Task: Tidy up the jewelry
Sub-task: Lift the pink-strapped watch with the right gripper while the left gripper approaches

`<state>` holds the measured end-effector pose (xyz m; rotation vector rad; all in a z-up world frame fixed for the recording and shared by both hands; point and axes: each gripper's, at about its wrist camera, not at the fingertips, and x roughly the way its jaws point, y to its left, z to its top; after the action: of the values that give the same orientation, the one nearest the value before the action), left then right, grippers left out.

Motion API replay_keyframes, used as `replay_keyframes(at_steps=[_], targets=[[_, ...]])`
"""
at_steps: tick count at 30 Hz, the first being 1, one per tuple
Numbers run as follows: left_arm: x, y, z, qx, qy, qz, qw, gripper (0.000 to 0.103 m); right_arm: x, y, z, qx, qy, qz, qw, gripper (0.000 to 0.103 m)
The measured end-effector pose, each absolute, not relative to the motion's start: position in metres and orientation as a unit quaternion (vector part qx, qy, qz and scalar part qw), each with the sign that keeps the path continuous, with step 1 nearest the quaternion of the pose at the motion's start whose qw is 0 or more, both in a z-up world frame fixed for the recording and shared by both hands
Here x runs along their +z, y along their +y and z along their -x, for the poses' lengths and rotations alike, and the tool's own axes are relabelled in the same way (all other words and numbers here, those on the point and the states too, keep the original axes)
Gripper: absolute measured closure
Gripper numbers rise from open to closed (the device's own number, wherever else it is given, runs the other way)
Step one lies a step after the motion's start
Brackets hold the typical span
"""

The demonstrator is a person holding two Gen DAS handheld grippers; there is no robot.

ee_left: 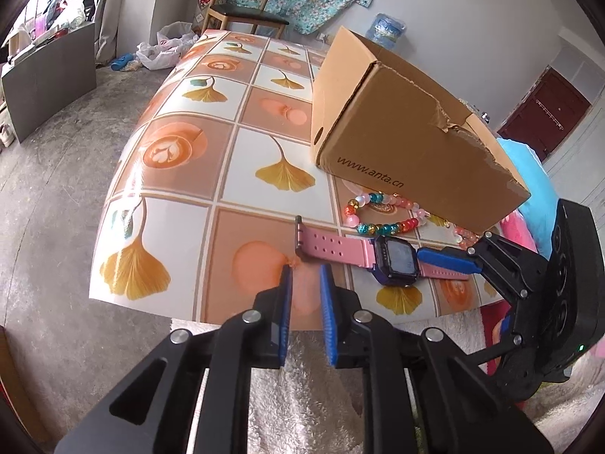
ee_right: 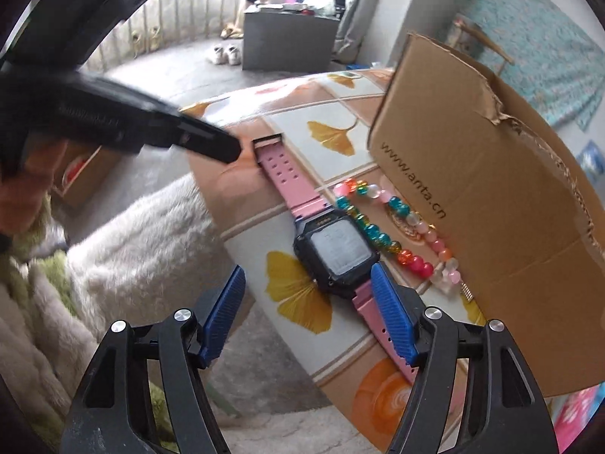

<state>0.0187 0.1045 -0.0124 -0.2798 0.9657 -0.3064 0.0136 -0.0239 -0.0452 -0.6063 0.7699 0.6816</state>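
The pink watch lies flat on the tiled surface, strap stretched out, just beside the beaded bracelet and the cardboard box; the left tongs hang near the buckle end, blue pads slightly apart, gripping nothing; the right tongs stand wide apart — one pad over the strap by the watch face, not clamped.
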Motion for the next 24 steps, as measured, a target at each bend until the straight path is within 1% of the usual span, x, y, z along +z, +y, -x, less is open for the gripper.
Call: replay_keyframes(at_steps=[4, 6, 8, 11, 19, 21, 22, 23, 24], targets=[[-0.012, 0.103, -0.017, -0.152, 0.459, 0.128, 0.866, 0.087, -0.043, -0.023, -0.01, 0.311, 0.343, 0.303, 0.833, 0.037], [-0.012, 0.102, -0.017, -0.153, 0.458, 0.129, 0.866, 0.087, -0.039, -0.03, -0.017, 0.309, 0.342, 0.295, 0.837, 0.032], [-0.011, 0.101, -0.018, -0.154, 0.456, 0.13, 0.867, 0.086, -0.042, -0.026, -0.027, 0.314, 0.344, 0.283, 0.838, 0.03], [-0.009, 0.102, -0.017, -0.152, 0.452, 0.128, 0.87, 0.086, -0.044, -0.029, -0.032, 0.331, 0.356, 0.262, 0.833, 0.03], [-0.005, 0.097, -0.009, -0.155, 0.446, 0.097, 0.876, 0.082, -0.049, -0.032, -0.009, 0.328, 0.348, 0.295, 0.827, 0.031], [-0.005, 0.095, -0.009, -0.159, 0.447, 0.094, 0.875, 0.082, -0.051, -0.036, -0.007, 0.32, 0.349, 0.297, 0.829, 0.036], [-0.005, 0.094, -0.009, -0.161, 0.447, 0.093, 0.875, 0.082, -0.051, -0.039, -0.006, 0.316, 0.35, 0.297, 0.83, 0.042], [-0.004, 0.092, -0.009, -0.164, 0.446, 0.091, 0.875, 0.082, -0.05, -0.043, -0.008, 0.311, 0.355, 0.292, 0.832, 0.052], [-0.004, 0.091, -0.009, -0.166, 0.446, 0.09, 0.875, 0.082, -0.051, -0.048, -0.011, 0.31, 0.368, 0.279, 0.831, 0.058]])
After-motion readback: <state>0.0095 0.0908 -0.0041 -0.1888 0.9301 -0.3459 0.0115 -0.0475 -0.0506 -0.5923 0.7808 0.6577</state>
